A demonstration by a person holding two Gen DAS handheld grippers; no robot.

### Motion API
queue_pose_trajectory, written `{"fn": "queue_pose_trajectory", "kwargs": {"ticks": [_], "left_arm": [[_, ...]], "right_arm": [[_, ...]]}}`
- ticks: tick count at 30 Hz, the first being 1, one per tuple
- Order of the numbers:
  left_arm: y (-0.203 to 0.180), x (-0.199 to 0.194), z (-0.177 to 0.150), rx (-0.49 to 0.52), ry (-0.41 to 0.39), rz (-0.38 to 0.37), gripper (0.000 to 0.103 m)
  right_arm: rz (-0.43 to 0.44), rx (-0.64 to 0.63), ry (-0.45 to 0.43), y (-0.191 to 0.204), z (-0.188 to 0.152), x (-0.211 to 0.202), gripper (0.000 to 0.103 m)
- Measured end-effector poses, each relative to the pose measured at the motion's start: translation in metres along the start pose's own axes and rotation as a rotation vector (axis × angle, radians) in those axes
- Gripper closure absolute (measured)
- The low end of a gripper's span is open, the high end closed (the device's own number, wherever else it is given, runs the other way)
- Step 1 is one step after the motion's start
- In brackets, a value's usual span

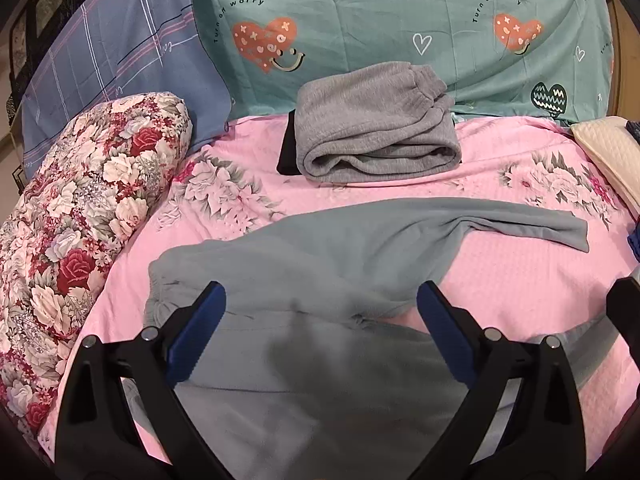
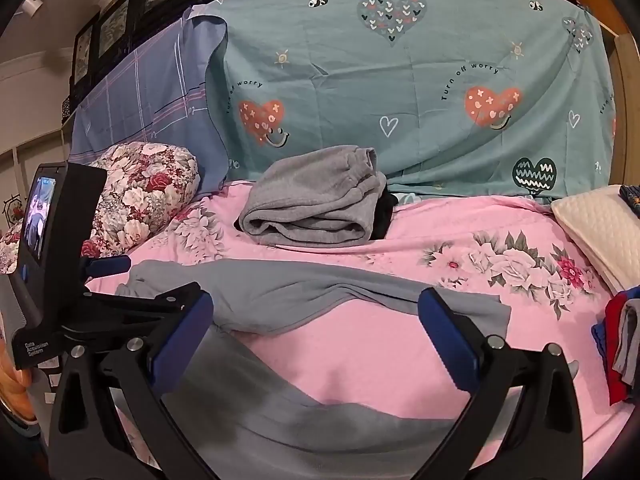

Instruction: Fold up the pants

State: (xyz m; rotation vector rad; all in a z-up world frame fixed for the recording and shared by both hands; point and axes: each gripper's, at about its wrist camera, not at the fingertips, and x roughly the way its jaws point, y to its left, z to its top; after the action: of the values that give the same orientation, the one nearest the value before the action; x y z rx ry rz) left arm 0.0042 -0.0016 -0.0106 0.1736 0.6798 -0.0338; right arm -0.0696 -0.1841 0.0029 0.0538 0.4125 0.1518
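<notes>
"Turn off worry" ran in arcs over the teal sheet [image 2: 400,92]; "Data Acquisition System" marked the left claw [image 1: 320,304]. The grey-blue pants [image 1: 320,248] lay unfolded on the pink bed [image 1: 520,280], long axis left to right, one leg pointing right. Both claws, the right claw [image 2: 316,316] included, gaped wide and held nothing.

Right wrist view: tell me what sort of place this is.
Most likely a bedroom. The work surface is a bed with a pink floral sheet, a floral bolster pillow lies at its side, and folded grey pants sit on it.
</notes>
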Motion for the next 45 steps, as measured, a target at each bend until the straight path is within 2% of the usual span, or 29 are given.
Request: {"fn": "queue_pose_trajectory", "kwargs": {"ticks": [5, 45], "left_arm": [[-0.0006, 0.0033, -0.0027, 0.005, 0.028, -0.013, 0.005], [-0.0051, 0.0051, -0.0053, 0.011, 0.046, -0.019, 0.005]], "right_arm": [[0.003, -0.002, 0.001, 0.0013, -0.0002, 0.0000, 0.001], [0.024, -0.015, 0.023, 0.0059, -0.0036, 0.0042, 0.001]]}}
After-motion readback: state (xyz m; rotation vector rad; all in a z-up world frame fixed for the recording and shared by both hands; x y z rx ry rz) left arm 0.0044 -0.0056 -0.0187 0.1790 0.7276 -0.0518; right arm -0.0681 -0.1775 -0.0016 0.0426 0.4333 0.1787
